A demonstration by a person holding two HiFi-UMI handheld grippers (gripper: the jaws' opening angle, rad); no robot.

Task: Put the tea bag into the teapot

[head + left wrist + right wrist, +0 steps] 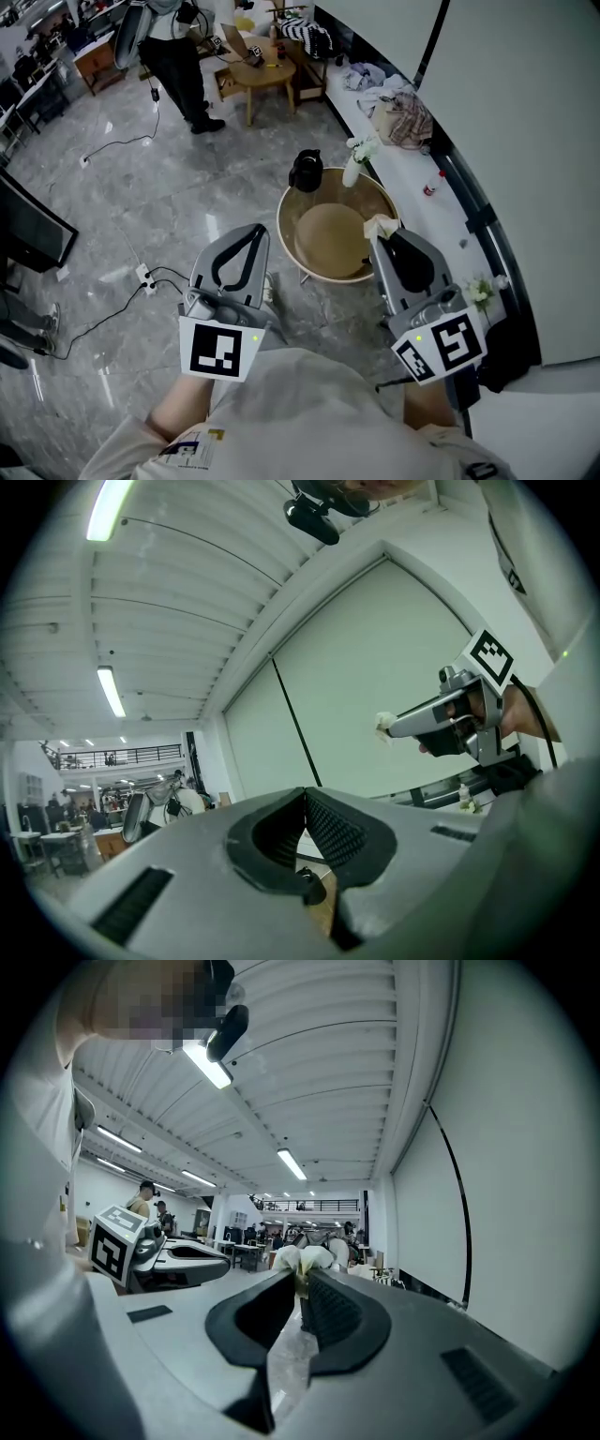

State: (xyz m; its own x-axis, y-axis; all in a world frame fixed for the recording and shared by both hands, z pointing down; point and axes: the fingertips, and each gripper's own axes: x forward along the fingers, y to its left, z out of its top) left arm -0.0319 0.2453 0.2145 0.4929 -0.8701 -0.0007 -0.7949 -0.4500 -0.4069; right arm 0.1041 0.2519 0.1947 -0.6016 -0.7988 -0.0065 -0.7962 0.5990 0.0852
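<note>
The tea bag (302,1259) is pinched at the very tips of the right gripper (302,1277). Its pale crumpled top stands up above the jaws, which are pressed onto it, and a clear bit of wrapping hangs down in the gap behind them. In the head view this gripper holds the bag over the near right rim of the table (286,239), a round wooden one with a raised edge. The teapot (306,171), black, stands at the table's far left edge, well apart from the bag. Just to the teapot's right is a white vase (351,171) with a few flowers. The left gripper (305,793) has its jaws pressed together with nothing between them. It is held over the floor (169,197) to the left of the table, near the person's body. A ledge (412,178) runs along the wall on the right, with cloths (403,117) heaped on it farther off. Another person (178,56) stands at the far end of the room.
</note>
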